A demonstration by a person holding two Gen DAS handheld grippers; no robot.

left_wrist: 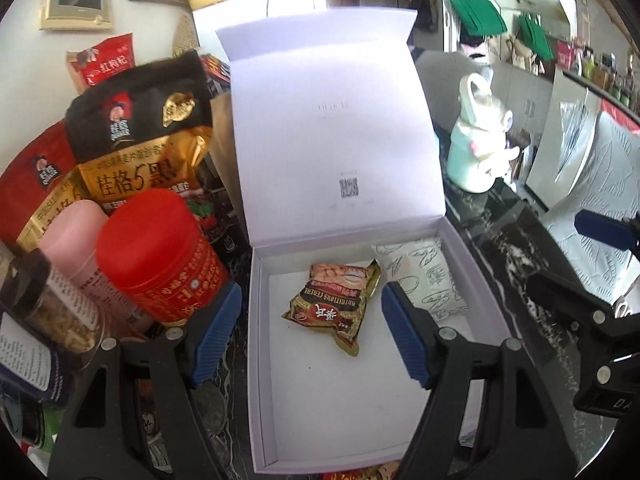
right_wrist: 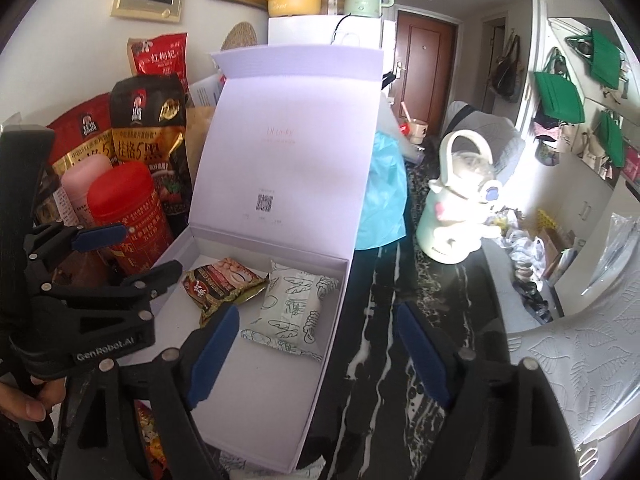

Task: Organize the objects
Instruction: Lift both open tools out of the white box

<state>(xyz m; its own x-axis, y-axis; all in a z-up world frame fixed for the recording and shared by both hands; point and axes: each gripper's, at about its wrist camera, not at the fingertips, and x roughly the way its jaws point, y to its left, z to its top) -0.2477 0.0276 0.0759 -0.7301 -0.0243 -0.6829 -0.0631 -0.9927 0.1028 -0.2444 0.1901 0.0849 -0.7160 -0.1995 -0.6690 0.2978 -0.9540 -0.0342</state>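
— Dark marbled counter (right_wrist: 376,312) is carrying a white box (left_wrist: 256,320), lid standing open. Inside at the far end are lying a snack packet (left_wrist: 334,300) and a tissue pack (right_wrist: 292,312), side by side, touching.

— Tongs?

— Left tongs (left_wrist: 310,342) and right tongs (right_wrist: 316,354) are both gaping wide, holding nothing, hovering over the box.

— Handling?

— Both packs are looking light, soft, crinkly; probably best pinched across the middle. A red tin (left_wrist: 160,256), pink bottle (left_wrist: 76,240) and oat bags (left_wrist: 140,136) are crowding the box's left side; a pale kettle (right_wrist: 460,216) is standing well right.
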